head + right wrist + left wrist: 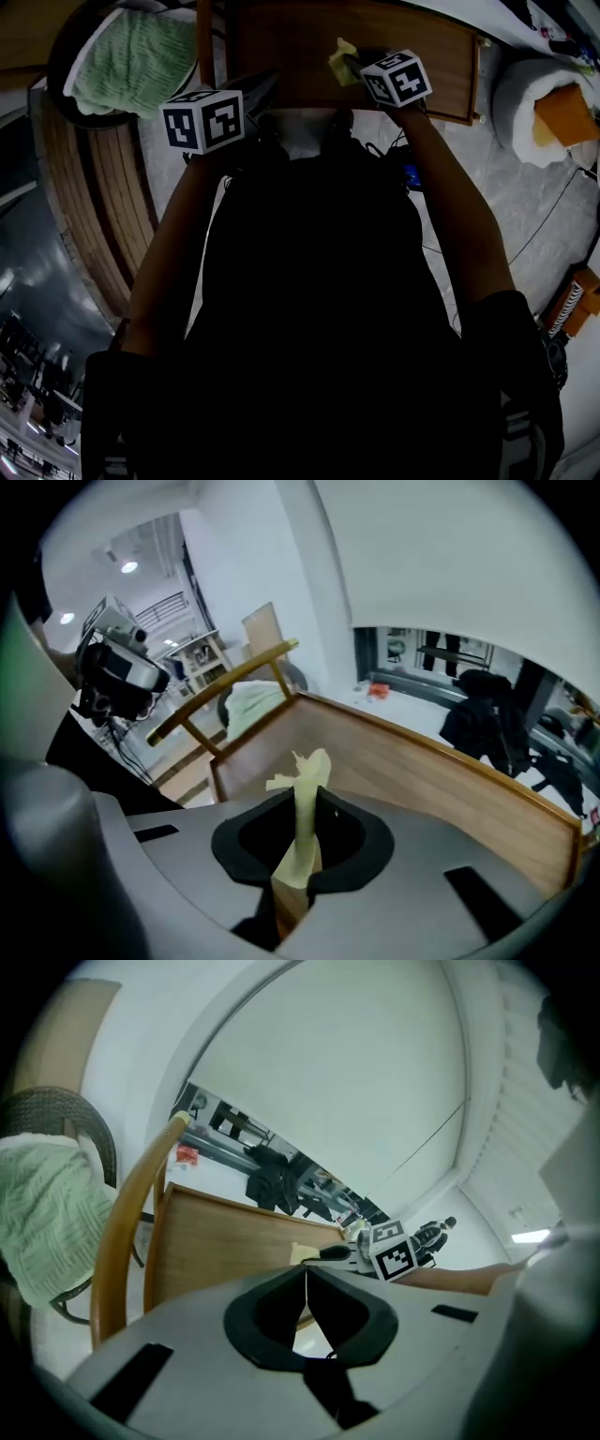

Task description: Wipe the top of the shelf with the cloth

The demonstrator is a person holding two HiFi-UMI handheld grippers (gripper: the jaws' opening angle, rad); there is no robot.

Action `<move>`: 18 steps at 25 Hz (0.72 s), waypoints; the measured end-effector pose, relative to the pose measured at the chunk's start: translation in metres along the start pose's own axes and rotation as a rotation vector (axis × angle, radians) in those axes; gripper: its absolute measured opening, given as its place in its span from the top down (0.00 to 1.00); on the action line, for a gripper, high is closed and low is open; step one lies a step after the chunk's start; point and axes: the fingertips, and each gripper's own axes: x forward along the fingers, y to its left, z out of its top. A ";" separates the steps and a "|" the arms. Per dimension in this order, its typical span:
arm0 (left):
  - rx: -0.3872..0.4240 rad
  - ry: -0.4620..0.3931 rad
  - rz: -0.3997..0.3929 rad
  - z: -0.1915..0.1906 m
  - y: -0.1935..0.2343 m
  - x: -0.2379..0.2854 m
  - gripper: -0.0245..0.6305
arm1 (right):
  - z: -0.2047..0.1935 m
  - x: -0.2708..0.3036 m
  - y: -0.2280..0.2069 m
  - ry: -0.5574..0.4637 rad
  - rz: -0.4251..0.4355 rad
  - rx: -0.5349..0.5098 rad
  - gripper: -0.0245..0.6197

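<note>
The wooden shelf top [375, 52] lies ahead of me, brown with a raised rim; it also fills the right gripper view [441, 780]. My right gripper [349, 64] is over its near edge, shut on a pale yellow cloth [339, 58]. That cloth [305, 827] stands up pinched between the jaws. My left gripper [258, 94] hovers at the shelf's near left corner, jaws pressed together with nothing in them [306, 1290]. From the left gripper view I see the right gripper's marker cube [394, 1252] and the cloth [305, 1252] over the shelf [225, 1241].
A wooden chair with a curved arm [94, 178] stands to the left, a green knitted cloth [131, 61] draped over it. A white cushion with an orange item [548, 108] lies on the floor at right. Cables [553, 220] trail over the grey floor.
</note>
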 end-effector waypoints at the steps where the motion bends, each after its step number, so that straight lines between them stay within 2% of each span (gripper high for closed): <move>1: 0.000 0.002 -0.005 -0.001 0.005 -0.009 0.94 | 0.009 0.013 0.022 -0.004 0.043 -0.024 0.89; 4: 0.008 0.006 -0.009 -0.003 0.018 -0.029 0.94 | 0.035 0.042 0.076 -0.024 0.153 -0.076 0.89; 7: 0.010 0.009 -0.009 -0.008 0.032 -0.047 0.94 | 0.051 0.068 0.114 -0.013 0.202 -0.132 0.89; 9: 0.009 0.012 -0.008 -0.011 0.042 -0.058 0.94 | 0.057 0.086 0.129 -0.007 0.200 -0.125 0.89; 14: 0.003 0.026 0.009 -0.024 0.064 -0.084 0.94 | 0.057 0.127 0.147 0.051 0.130 -0.047 0.89; 18: -0.029 0.029 0.027 -0.036 0.079 -0.097 0.94 | 0.054 0.152 0.163 0.098 0.094 -0.091 0.89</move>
